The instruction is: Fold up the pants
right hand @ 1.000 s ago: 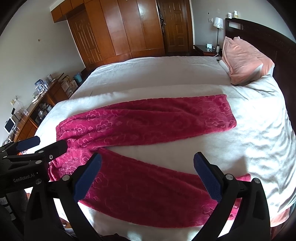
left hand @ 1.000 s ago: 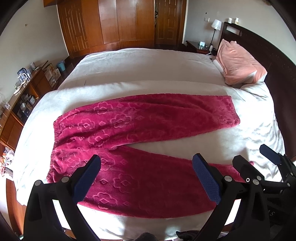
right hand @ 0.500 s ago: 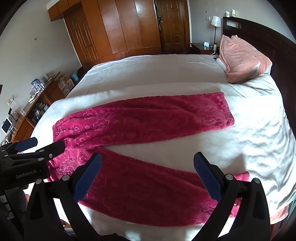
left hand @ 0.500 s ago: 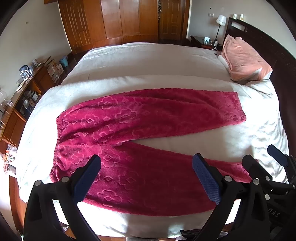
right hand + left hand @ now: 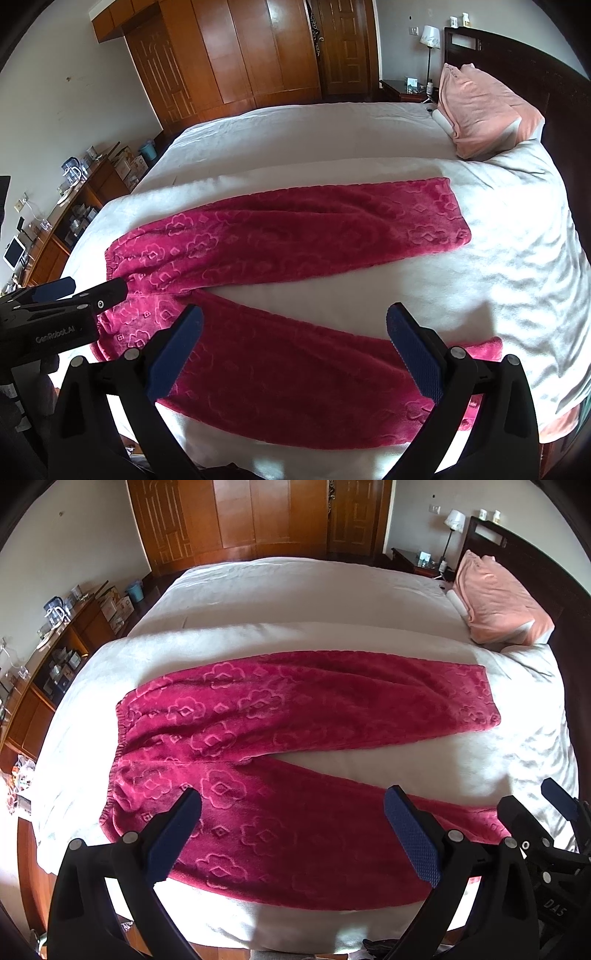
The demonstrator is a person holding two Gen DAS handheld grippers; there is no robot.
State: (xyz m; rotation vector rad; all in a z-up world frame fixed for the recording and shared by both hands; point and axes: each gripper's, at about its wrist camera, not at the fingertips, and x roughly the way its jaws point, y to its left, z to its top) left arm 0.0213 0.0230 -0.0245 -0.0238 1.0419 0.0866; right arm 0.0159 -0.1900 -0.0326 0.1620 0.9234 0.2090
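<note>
Crimson fleece pants (image 5: 280,746) with an embossed flower pattern lie spread flat on a white bed (image 5: 295,590), waistband to the left, both legs running right in a V. They also show in the right wrist view (image 5: 295,251). My left gripper (image 5: 293,827) is open and empty, hovering above the near leg close to the waist. My right gripper (image 5: 295,343) is open and empty above the near leg, nearer its cuff. Each gripper shows at the edge of the other's view: the right one (image 5: 546,812), the left one (image 5: 74,291).
A pink pillow (image 5: 498,598) leans on the dark headboard (image 5: 554,572) at the right. A wooden wardrobe (image 5: 240,517) stands behind the bed. A cluttered low cabinet (image 5: 44,657) runs along the left wall. A lamp (image 5: 452,520) stands on a nightstand.
Both grippers have risen and drawn back a little, so more of the near leg and the bed's front edge show. The jaws stay open. The pants have not moved.
</note>
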